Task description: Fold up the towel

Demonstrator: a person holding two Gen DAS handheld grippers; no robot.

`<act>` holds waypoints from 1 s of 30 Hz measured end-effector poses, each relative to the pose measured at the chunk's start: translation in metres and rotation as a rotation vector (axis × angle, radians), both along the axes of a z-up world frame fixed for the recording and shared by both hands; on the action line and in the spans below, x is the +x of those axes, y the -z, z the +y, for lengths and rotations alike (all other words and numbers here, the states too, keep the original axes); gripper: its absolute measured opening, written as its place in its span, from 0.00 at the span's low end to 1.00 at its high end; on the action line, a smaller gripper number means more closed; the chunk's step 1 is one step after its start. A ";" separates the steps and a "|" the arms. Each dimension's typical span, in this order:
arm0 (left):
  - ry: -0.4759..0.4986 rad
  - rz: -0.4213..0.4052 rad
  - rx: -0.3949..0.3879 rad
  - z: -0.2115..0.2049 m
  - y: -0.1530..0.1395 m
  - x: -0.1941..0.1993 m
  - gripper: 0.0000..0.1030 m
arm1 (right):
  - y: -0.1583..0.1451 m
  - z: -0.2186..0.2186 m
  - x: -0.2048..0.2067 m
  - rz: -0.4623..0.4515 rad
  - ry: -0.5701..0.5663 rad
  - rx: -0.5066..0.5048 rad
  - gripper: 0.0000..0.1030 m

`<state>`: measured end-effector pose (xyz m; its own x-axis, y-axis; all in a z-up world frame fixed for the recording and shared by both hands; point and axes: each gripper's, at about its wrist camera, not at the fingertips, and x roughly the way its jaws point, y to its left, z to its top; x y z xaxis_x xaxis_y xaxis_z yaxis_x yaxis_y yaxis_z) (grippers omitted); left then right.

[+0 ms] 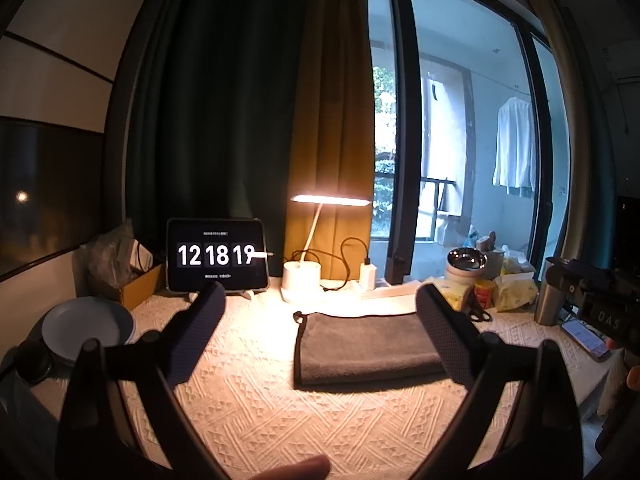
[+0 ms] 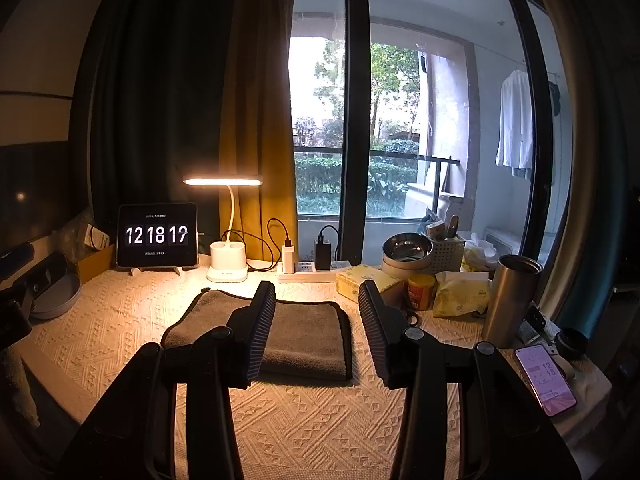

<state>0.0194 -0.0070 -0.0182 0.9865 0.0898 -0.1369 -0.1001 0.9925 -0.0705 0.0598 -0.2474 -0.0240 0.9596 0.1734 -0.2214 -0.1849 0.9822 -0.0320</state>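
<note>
A dark grey towel [image 1: 366,346] lies folded in a flat rectangle on the cream patterned tablecloth [image 1: 260,408], below the lit desk lamp. It also shows in the right wrist view [image 2: 308,336]. My left gripper [image 1: 320,300] is open and empty, held above the cloth on the near side of the towel, its right finger over the towel's right edge. My right gripper [image 2: 316,296] is open and empty, raised above the towel's near side; its left finger hides part of the towel.
At the back stand a tablet clock [image 1: 216,255], a lamp base [image 1: 301,280] and a power strip [image 2: 308,270]. A plate [image 1: 86,326] sits left. Right are a steel bowl [image 2: 407,249], a yellow jar [image 2: 421,291], tissue packs [image 2: 460,294], a steel tumbler [image 2: 510,300] and a phone [image 2: 546,380].
</note>
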 end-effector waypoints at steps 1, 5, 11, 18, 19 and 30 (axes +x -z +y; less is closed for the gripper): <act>0.000 0.000 0.000 0.000 0.000 0.000 0.94 | 0.000 0.000 0.001 0.000 0.001 0.000 0.45; 0.000 -0.001 0.000 0.000 0.000 0.000 0.94 | 0.001 -0.001 0.002 0.003 0.002 0.001 0.45; 0.000 0.001 -0.001 0.000 0.000 0.001 0.94 | 0.001 -0.001 0.002 0.004 0.002 0.001 0.45; 0.001 0.003 0.000 -0.001 0.003 0.001 0.94 | 0.001 -0.001 0.002 0.004 0.000 0.000 0.45; 0.001 0.004 0.000 -0.001 0.003 0.001 0.94 | 0.001 -0.001 0.002 0.003 0.001 0.001 0.45; 0.001 0.003 -0.001 -0.002 0.005 0.002 0.94 | 0.003 0.000 0.003 0.003 0.000 0.000 0.45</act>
